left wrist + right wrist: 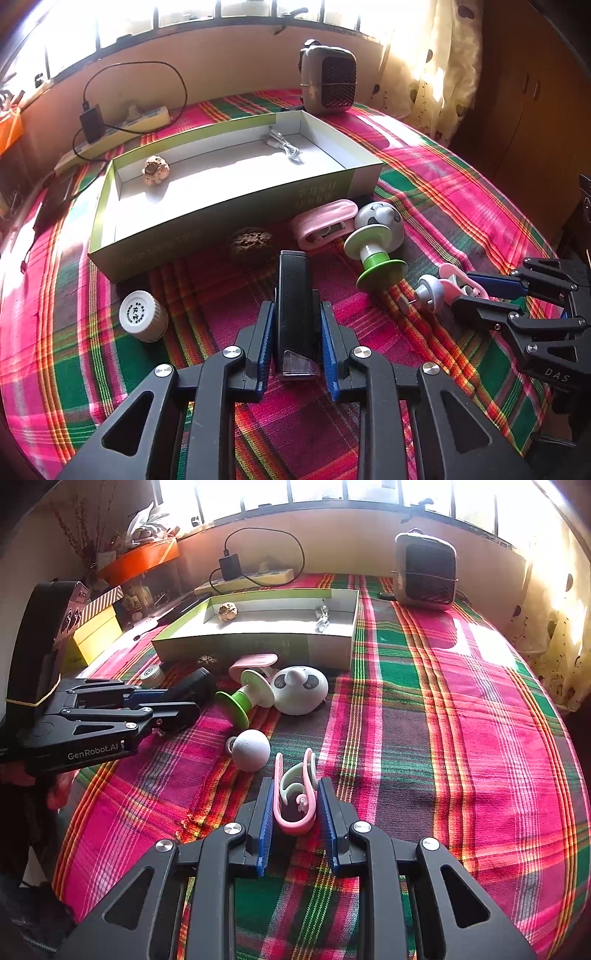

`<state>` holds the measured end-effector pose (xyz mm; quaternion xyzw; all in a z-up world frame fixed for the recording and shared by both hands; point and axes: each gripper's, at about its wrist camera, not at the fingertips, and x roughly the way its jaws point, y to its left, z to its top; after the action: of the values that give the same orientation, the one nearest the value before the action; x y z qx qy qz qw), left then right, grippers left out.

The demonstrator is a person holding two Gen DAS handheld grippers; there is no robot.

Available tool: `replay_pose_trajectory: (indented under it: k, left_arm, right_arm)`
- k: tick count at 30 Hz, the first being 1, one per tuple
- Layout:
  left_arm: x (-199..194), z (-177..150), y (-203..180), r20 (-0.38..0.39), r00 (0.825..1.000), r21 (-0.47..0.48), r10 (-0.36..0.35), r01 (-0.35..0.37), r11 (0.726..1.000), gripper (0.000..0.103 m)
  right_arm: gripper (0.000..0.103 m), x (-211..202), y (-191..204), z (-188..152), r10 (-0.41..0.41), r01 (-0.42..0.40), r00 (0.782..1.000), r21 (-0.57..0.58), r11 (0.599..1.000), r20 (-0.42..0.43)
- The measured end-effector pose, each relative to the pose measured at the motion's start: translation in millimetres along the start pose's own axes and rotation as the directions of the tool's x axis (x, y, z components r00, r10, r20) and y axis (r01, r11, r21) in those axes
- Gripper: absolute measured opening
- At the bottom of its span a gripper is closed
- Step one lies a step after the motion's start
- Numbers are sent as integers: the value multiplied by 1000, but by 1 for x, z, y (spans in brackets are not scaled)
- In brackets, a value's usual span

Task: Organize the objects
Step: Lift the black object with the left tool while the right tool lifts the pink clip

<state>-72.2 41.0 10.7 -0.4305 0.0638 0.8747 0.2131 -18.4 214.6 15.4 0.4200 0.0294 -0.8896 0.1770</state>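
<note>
The plaid cloth (424,192) carries the open box (236,206), walnut (156,169) and cable (284,146) inside. In front, the left gripper (297,332) clamps the black device (295,306); the right gripper (295,814) seemingly pinches the pink clip (295,805), contact hard to confirm.

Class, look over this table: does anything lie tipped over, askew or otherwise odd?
Yes. The green spool toy lies tipped on its side against the panda toy, and the white bottle also lies on its side near the box. Nothing looks spilled or broken.
</note>
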Motion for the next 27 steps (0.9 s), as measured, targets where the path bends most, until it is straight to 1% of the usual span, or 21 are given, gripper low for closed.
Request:
replay_pose_trajectory:
  k: [18,27]
  left_arm:
    - [0,-2,0,19,1000,-28,11,-11,1000,22]
    - [-1,-3,0,21,1000,-48,20,-19,999,21]
  right_arm:
    - [25,1,3,-1,-23,23,1000,-7,1000,17]
    - [25,1,3,0,-26,26,999,8,1000,19]
